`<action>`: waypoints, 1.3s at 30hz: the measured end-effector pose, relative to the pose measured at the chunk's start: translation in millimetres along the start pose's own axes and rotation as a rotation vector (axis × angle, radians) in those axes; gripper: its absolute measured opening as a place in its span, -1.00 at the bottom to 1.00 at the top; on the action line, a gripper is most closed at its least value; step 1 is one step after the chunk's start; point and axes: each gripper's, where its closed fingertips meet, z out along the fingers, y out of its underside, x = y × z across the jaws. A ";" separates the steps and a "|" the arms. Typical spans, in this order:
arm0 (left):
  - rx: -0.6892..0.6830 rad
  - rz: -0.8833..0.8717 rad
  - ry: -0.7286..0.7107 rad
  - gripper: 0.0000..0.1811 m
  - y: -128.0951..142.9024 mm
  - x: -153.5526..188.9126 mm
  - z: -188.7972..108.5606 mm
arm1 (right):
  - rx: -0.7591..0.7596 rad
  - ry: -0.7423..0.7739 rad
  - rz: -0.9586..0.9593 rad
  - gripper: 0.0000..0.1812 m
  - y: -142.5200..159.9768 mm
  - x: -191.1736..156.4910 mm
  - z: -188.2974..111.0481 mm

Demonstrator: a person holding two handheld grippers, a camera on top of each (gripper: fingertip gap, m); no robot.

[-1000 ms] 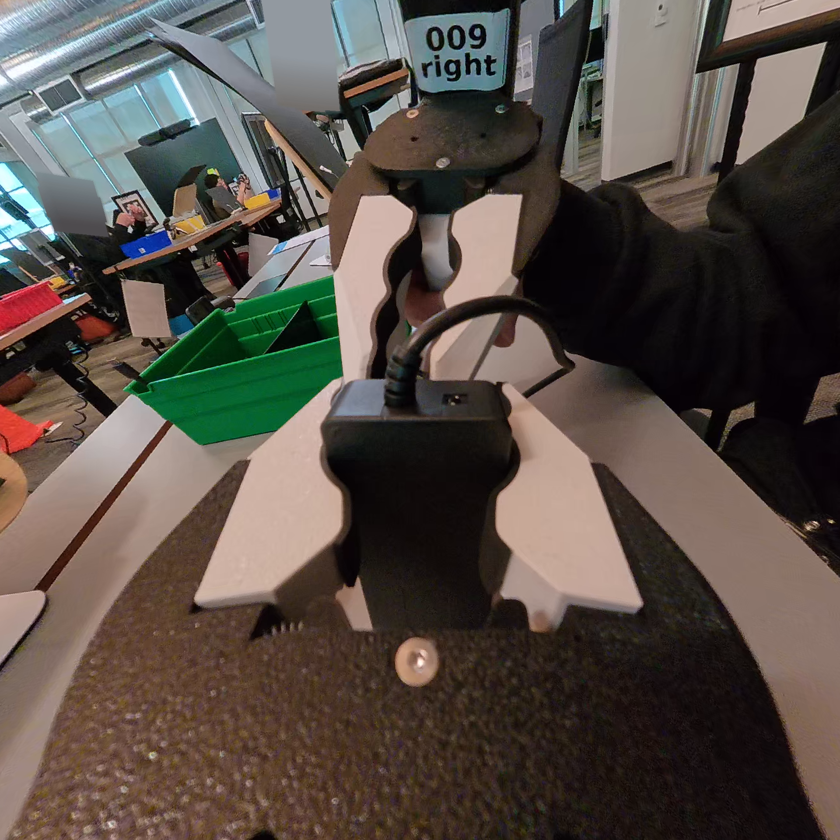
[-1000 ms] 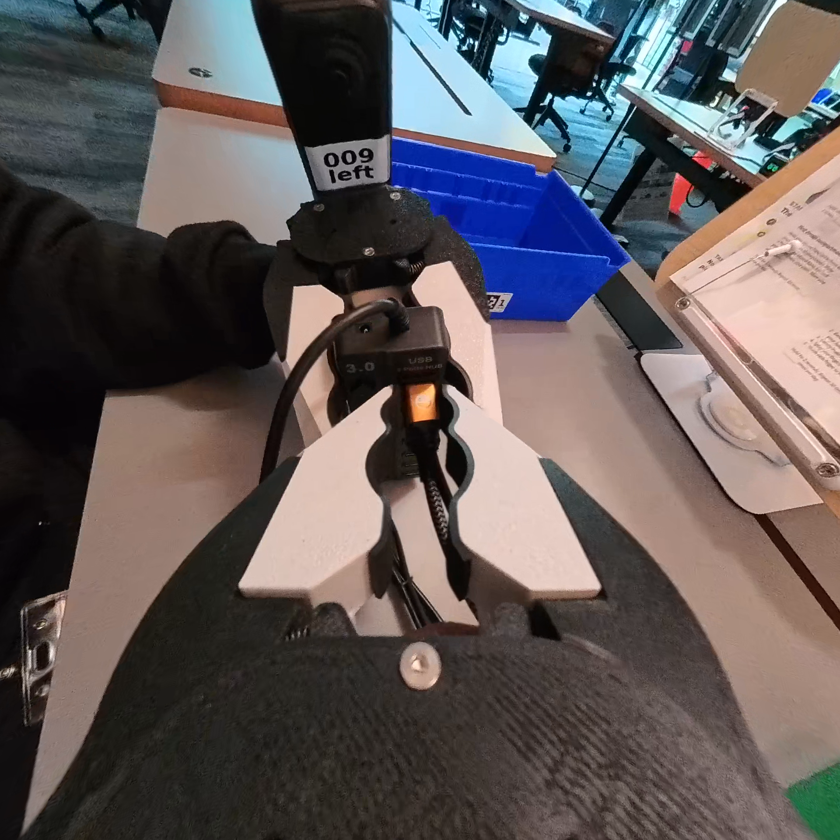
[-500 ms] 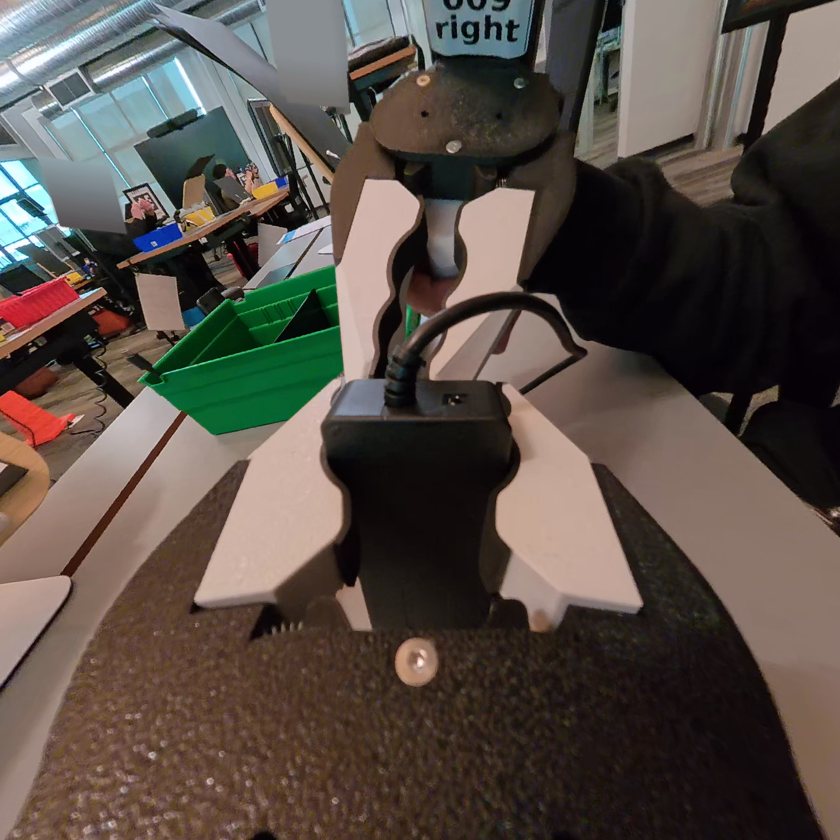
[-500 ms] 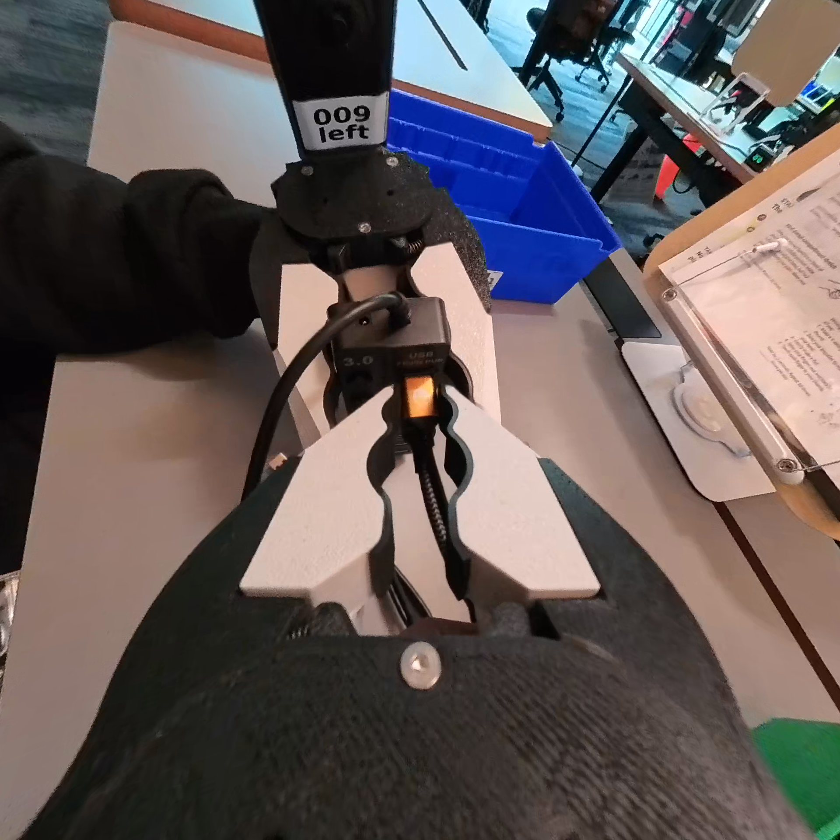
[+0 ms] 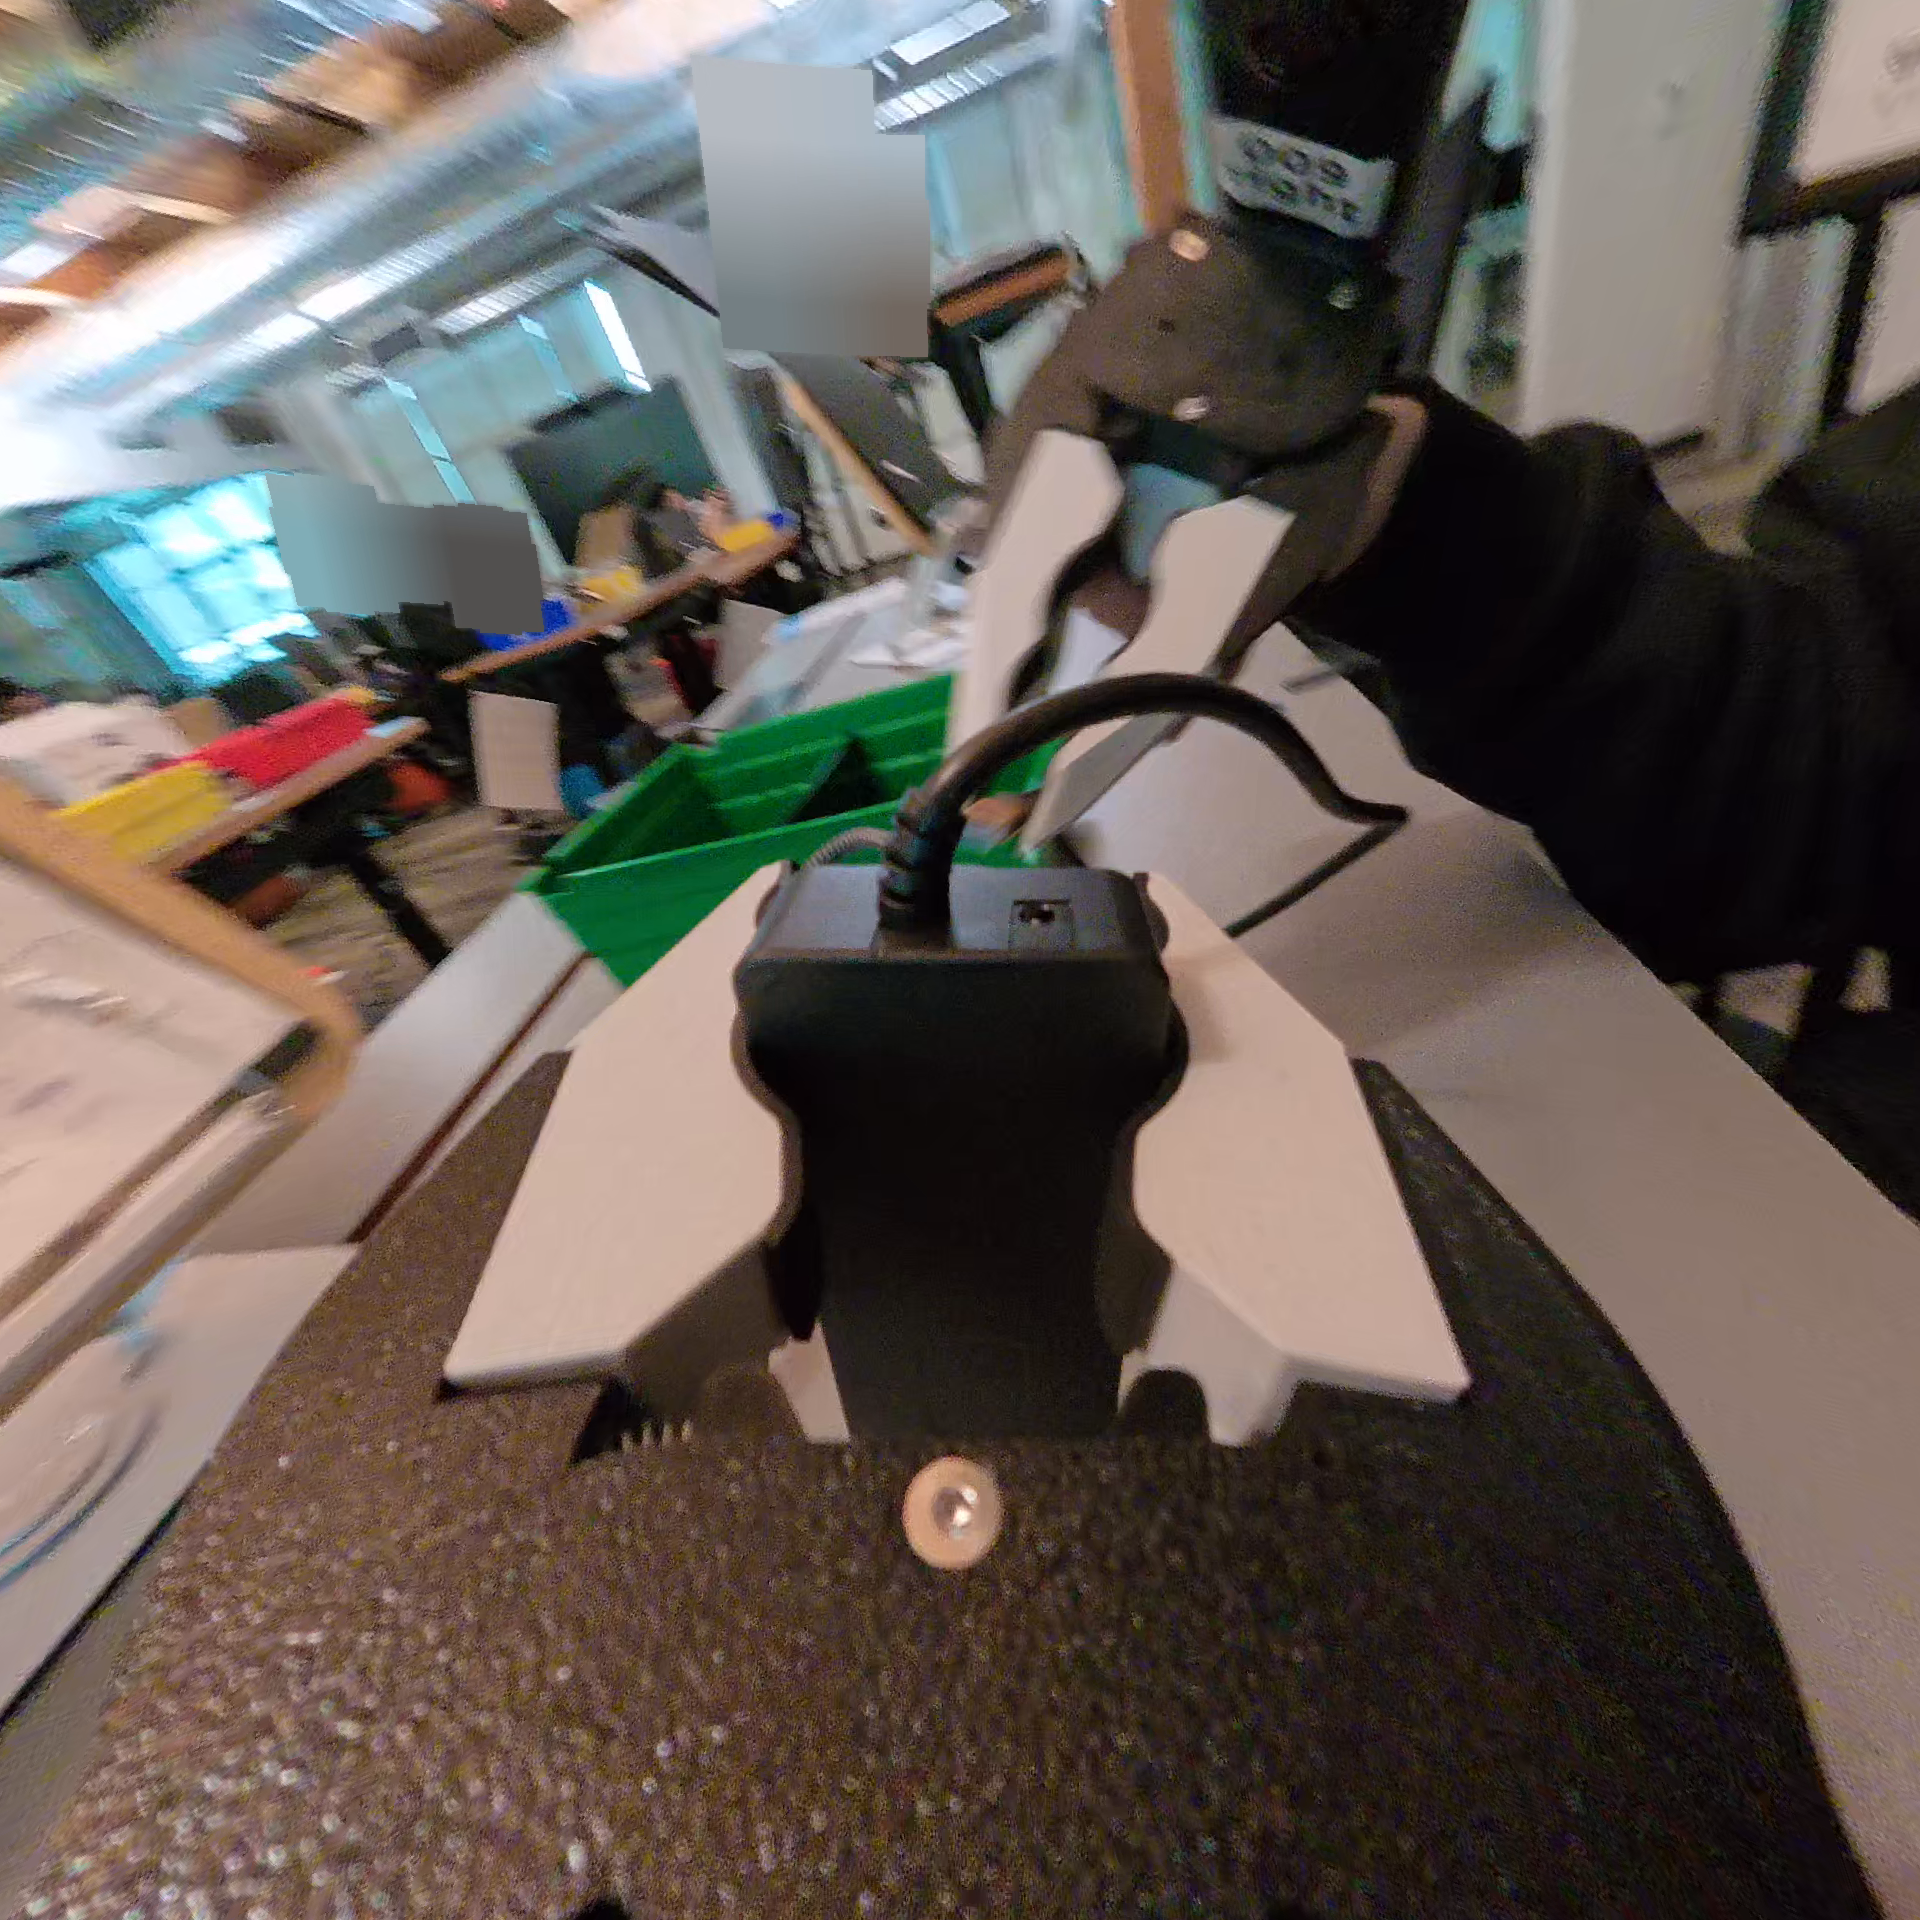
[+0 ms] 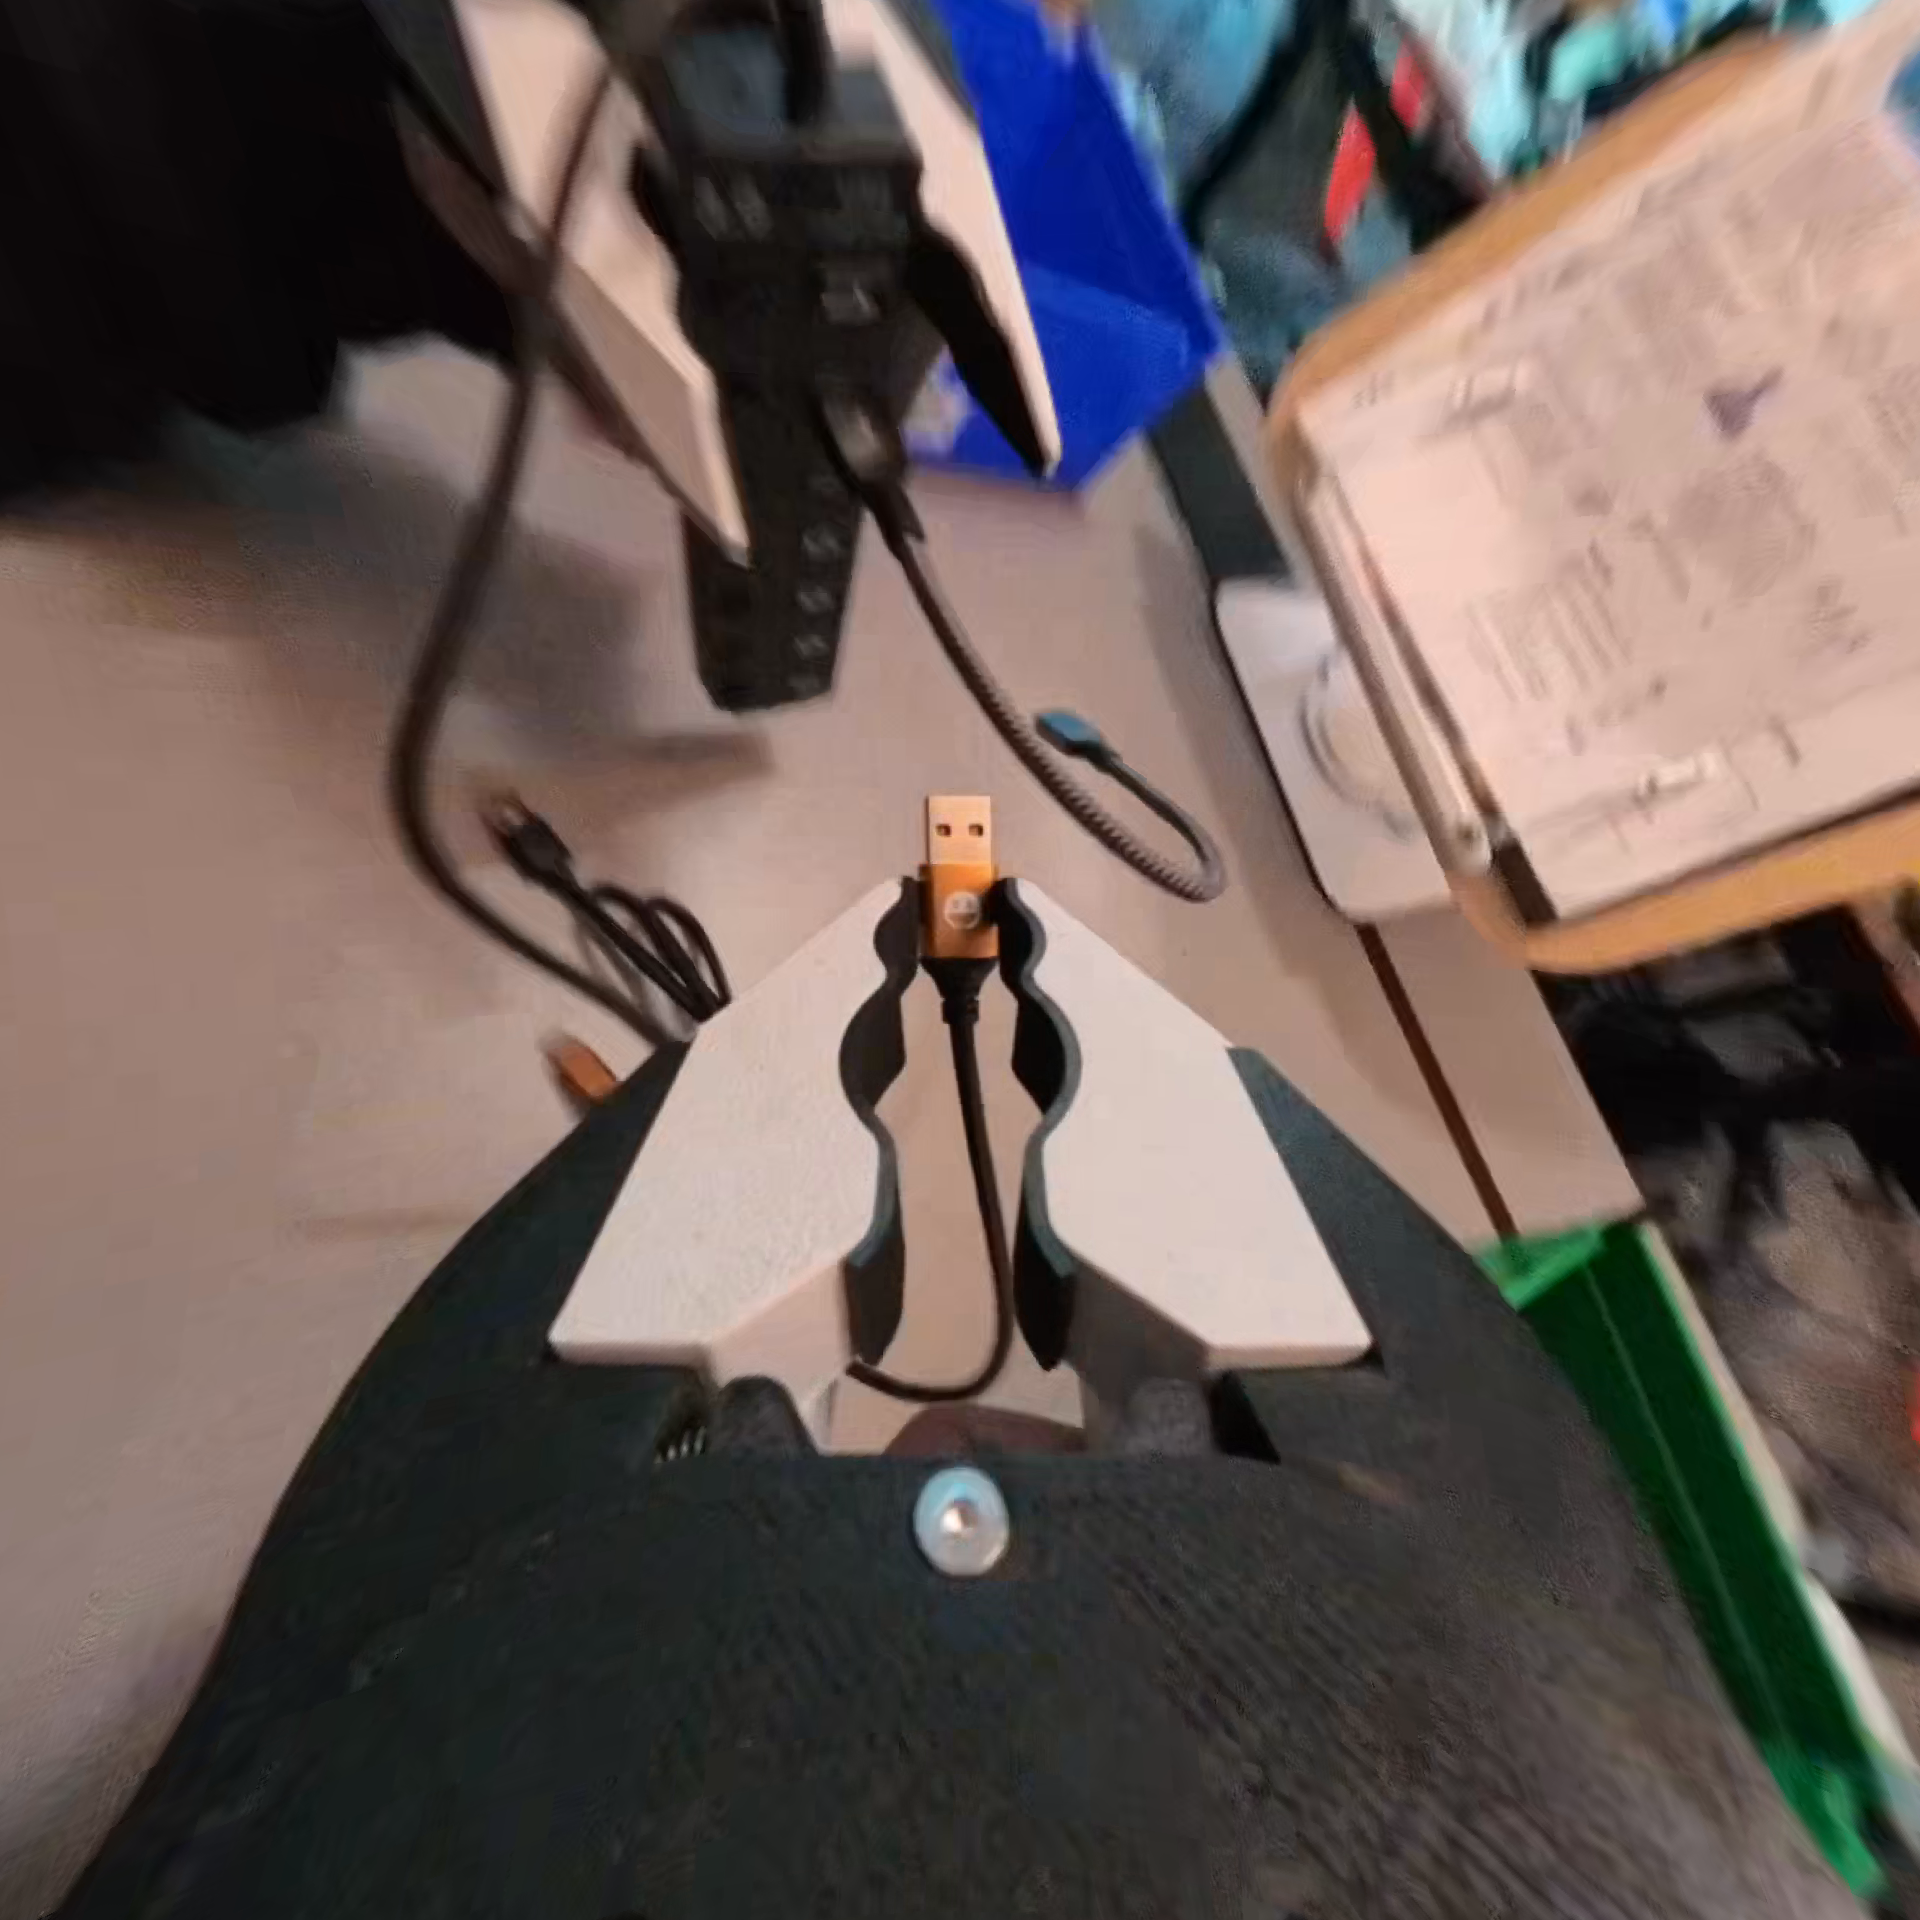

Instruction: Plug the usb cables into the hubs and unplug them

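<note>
In the left wrist view, our left tool (image 5: 956,1049) is clamped on the black hub (image 5: 951,1081), a smooth matte plastic block seated between the white, wavy-edged fingers (image 5: 665,1164). Half a second ago the right tool stood nose to nose with the hub's end; now the right tool (image 5: 1081,717) has drawn back and tilted, and a small orange plug tip shows between them. The hub's own rubbery black lead (image 5: 1091,701) arches off its end face. A green ribbed bin (image 5: 727,842) sits on the pale table (image 5: 1558,1091) beyond.

In the right wrist view, we see the change plainly: the orange USB plug (image 6: 959,904), which was seated in the hub, is now free, its bare metal tongue pointing forward, well apart from the hub (image 6: 790,416). Our right tool (image 6: 959,914) grips the plug's anodised orange shell at its fingertips, with the thin black cable (image 6: 982,1143) looping back between the fingers. So we judge this unplug done. The hub hangs tilted in the left tool, with a braided cable (image 6: 1039,727) still plugged into it and ending in a blue connector on the table. A blue bin (image 6: 1081,260) and a paper sheet on a wooden stand (image 6: 1621,447) lie blurred beyond.
</note>
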 end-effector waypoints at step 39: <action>0.124 -0.107 -0.040 -0.33 -7.2 -15.8 -8.0 | 0.351 0.378 0.539 -0.49 86.7 122.0 -69.8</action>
